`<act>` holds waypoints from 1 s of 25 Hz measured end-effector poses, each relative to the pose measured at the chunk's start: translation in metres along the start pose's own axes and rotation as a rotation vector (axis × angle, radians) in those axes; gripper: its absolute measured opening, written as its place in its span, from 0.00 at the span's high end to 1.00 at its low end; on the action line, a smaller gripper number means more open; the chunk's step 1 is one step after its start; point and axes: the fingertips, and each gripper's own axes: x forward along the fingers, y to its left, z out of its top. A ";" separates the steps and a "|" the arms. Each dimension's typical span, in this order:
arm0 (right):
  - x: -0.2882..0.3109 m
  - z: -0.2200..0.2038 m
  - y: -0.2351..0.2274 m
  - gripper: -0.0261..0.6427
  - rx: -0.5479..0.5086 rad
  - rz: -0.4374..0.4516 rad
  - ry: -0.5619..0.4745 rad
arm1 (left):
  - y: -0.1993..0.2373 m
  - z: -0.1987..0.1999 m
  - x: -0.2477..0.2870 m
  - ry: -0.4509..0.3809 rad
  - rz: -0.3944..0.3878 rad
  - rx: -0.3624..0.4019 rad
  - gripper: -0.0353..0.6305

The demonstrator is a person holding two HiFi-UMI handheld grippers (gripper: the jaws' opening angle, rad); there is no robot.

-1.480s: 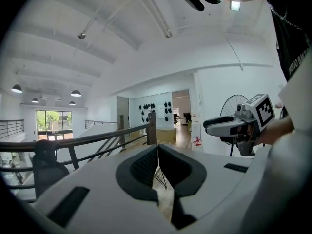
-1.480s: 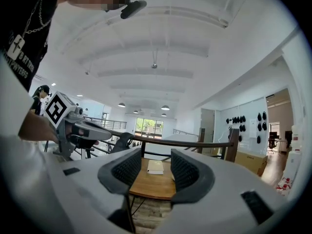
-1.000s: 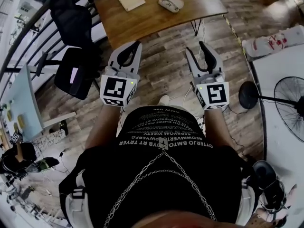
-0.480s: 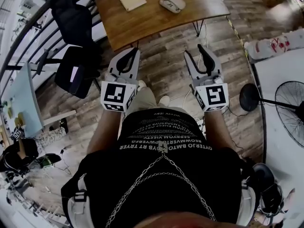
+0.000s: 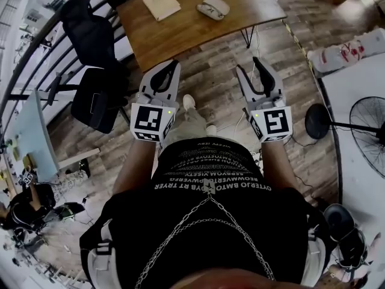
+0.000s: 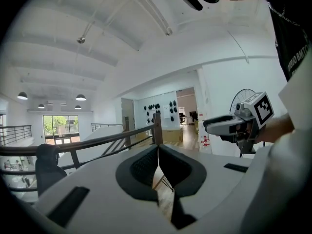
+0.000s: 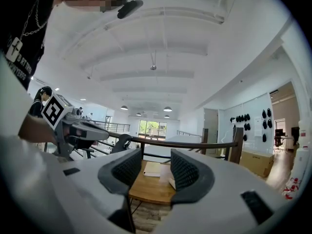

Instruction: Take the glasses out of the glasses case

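Distance is your main hazard: your left gripper [image 5: 171,65] has its jaws pressed together on nothing, so it can't steady anything until you part them. The glasses case [image 5: 213,6], seemingly shut, lies on the wooden table [image 5: 180,32], well ahead of both pairs of jaws. Your right gripper [image 5: 248,64] is spread and empty; a one-handed grab could shove the case away.

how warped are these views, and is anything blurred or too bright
Head view: strong fisheye, the table edges bow; light is even and the picture sharp. Left gripper view: black corners, the railing curves, the window glows. Right gripper view: black corners, a bright ceiling, and the close jaws look a bit soft.
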 end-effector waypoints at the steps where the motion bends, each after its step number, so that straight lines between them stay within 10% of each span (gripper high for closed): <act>1: 0.001 -0.001 -0.001 0.70 0.000 0.000 0.006 | 0.000 0.002 0.002 -0.004 -0.003 0.000 0.90; 25: 0.094 0.011 -0.052 0.71 0.007 0.020 0.028 | 0.057 0.020 0.089 0.011 -0.014 -0.002 0.90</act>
